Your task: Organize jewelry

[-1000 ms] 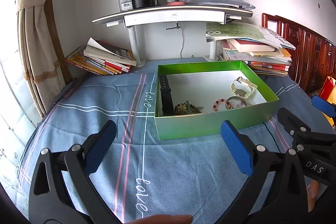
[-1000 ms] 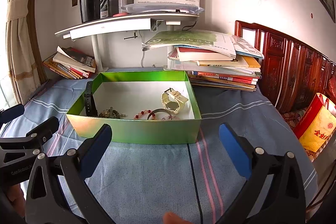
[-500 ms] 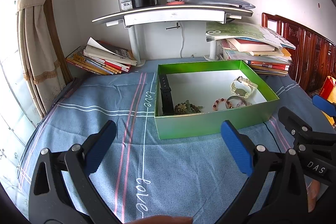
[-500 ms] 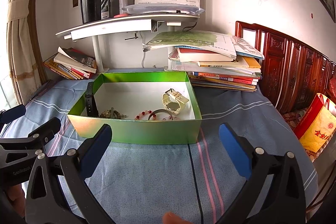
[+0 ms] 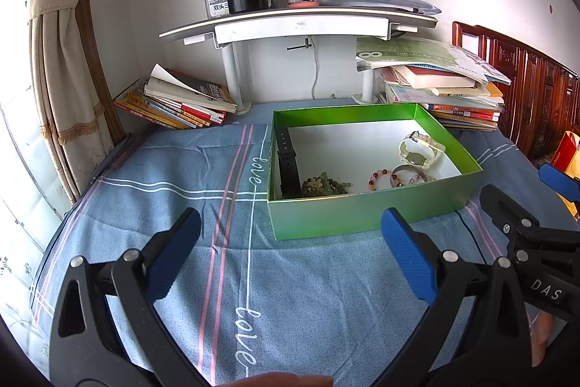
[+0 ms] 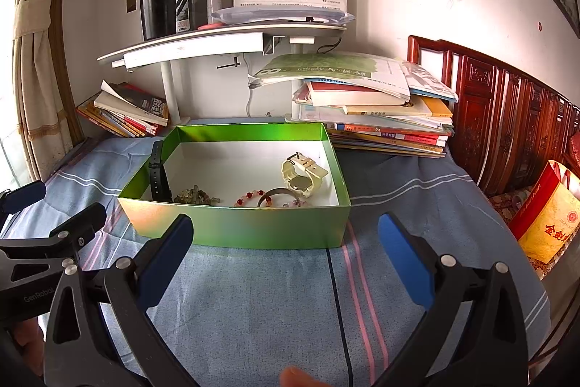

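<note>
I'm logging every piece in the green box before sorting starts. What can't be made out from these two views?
- Silver bangle and pink bead strand, right wrist view: lower parts cut off by the green box near wall.
- Black watch, left wrist view: its face is not visible; lower end hidden behind the same wall.
- Green bead cluster, both views: too small to count the pieces.
- Pale watch: dial too small to read.

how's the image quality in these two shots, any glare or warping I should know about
Left wrist view: window blown out white, shelf bowed by the fisheye, corners black. Right wrist view: green box wall shows a shiny sheen, bed frame curves, focus sharp, window edge overexposed.
</note>
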Action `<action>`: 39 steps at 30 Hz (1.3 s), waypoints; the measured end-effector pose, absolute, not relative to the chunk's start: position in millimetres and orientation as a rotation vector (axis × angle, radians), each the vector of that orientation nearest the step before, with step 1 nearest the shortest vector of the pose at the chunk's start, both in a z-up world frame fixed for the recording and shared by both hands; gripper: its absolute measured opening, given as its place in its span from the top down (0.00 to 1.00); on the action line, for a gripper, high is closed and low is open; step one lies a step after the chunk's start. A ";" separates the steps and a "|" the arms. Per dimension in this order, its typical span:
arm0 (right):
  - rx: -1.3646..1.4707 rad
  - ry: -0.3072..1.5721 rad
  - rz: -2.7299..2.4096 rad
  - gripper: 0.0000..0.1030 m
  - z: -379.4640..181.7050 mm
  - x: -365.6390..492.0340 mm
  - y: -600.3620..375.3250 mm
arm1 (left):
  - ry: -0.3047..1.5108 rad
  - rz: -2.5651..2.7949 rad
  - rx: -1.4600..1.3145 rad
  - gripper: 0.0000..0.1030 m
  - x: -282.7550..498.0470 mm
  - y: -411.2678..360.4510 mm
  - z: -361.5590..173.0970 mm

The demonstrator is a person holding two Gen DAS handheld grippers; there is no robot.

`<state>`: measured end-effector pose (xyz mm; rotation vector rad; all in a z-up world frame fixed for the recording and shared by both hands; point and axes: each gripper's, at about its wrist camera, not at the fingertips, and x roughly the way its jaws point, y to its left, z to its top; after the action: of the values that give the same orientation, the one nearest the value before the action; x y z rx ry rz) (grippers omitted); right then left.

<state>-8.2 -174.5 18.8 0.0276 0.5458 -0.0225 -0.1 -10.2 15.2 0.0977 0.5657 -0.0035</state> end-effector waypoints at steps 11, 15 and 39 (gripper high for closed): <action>0.020 0.541 -0.018 0.03 19.3 -8.7 -173.3 | 0.566 -0.001 0.099 0.04 -0.5 -10.6 14.8; 0.018 0.542 -0.018 0.03 19.3 -8.8 -174.7 | 0.565 -0.002 0.100 0.04 -0.6 -10.5 15.0; 0.023 0.572 -0.014 0.03 12.6 -3.5 -181.5 | 0.576 -0.006 0.111 0.04 3.4 -8.2 12.1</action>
<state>-3.5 -181.5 12.6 0.0231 0.5721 -0.0139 3.4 -8.2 12.1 0.1110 0.5759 -0.0062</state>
